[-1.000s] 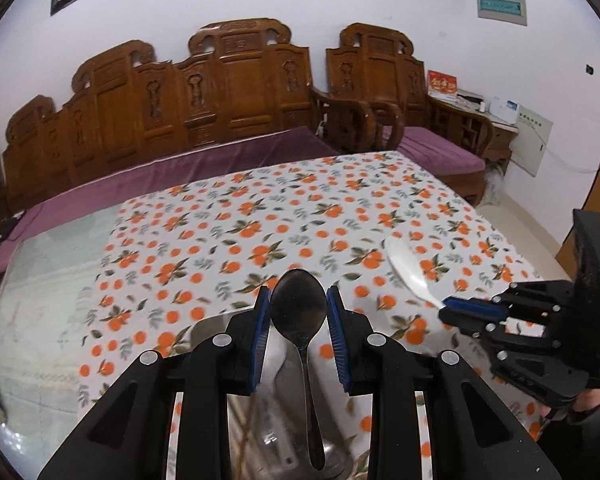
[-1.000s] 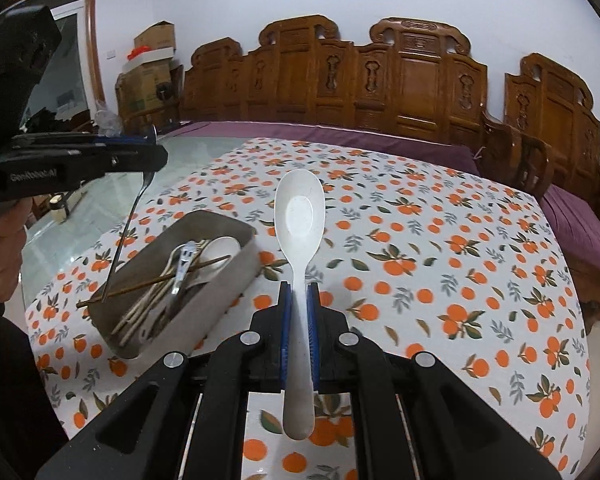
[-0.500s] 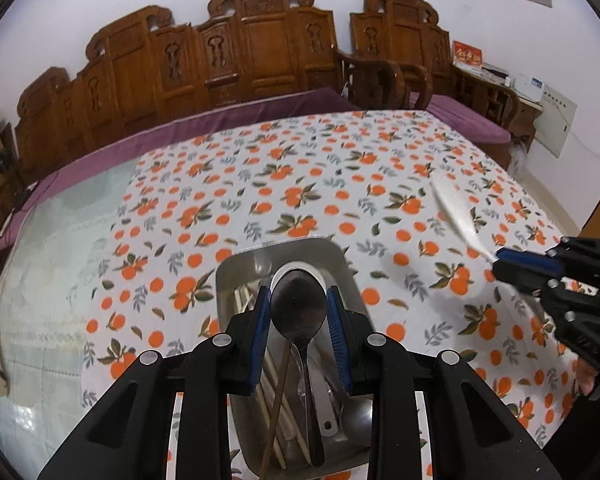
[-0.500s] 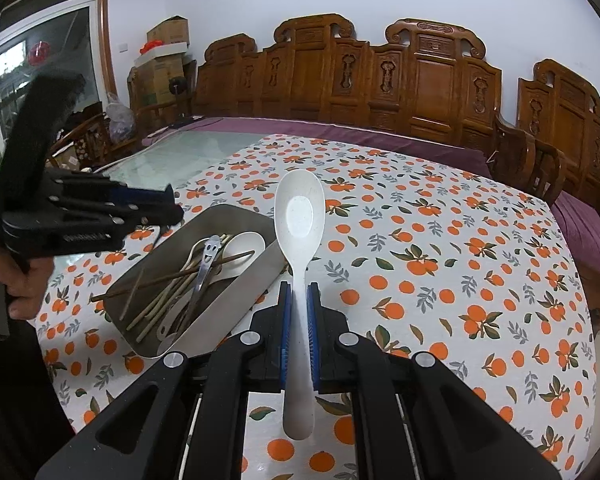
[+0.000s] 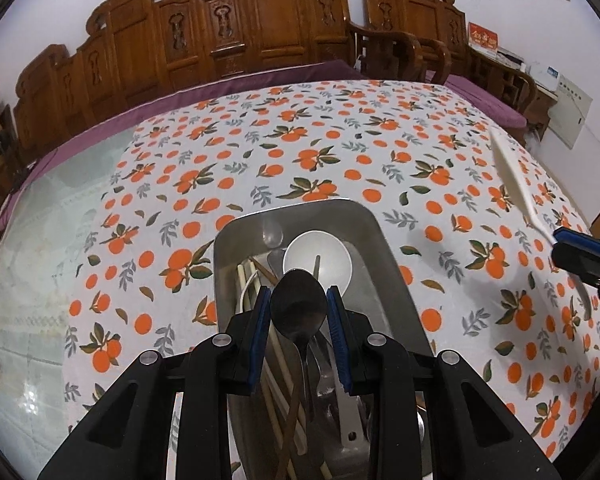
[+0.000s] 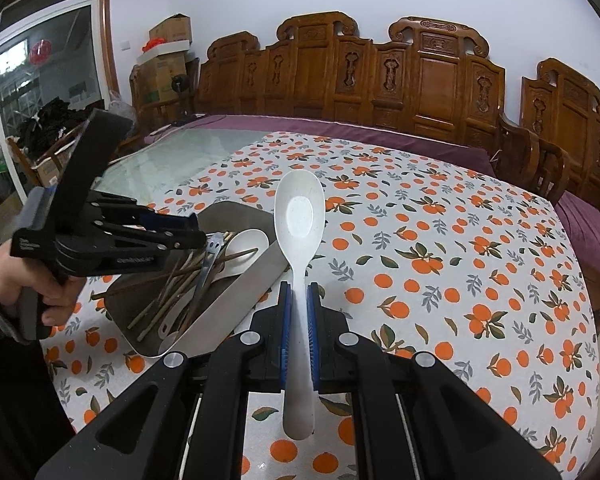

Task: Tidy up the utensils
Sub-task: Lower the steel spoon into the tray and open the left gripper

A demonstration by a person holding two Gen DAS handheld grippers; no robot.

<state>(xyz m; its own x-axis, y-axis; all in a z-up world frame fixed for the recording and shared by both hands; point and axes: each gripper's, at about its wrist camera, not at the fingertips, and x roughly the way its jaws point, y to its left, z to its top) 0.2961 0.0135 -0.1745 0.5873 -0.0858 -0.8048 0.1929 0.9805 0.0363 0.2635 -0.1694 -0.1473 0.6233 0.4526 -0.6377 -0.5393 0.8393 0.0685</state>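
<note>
Left wrist view is looking straight down into the rectangular stainless steel tray [image 5: 384, 252], which is sitting on the white tablecloth printed with oranges and green leaves [image 5: 312, 152]. The left gripper [image 5: 299, 322] is hovering right over the tray's near half with its blue-padded fingers [image 5: 260, 320] spread either side of the dark metal spoon [image 5: 298, 312]; the spoon's bowl is filling the gap, and I honestly can't tell whether the pads are pinching it. Inside the tray, a round white plastic spoon [image 5: 318, 260] is lying toward the far end, with wooden chopsticks [image 5: 278, 364] and some other metal cutlery piled nearer. Over in the right wrist view, the right gripper [image 6: 299, 320] is pressing its pads tight on the handle of a white plastic rice paddle [image 6: 299, 216], holding it bowl-up above the cloth, just right of the tray. Behind the table, a carved dark wooden bench with purple cushions [image 6: 380, 76] is running along the white wall.
</note>
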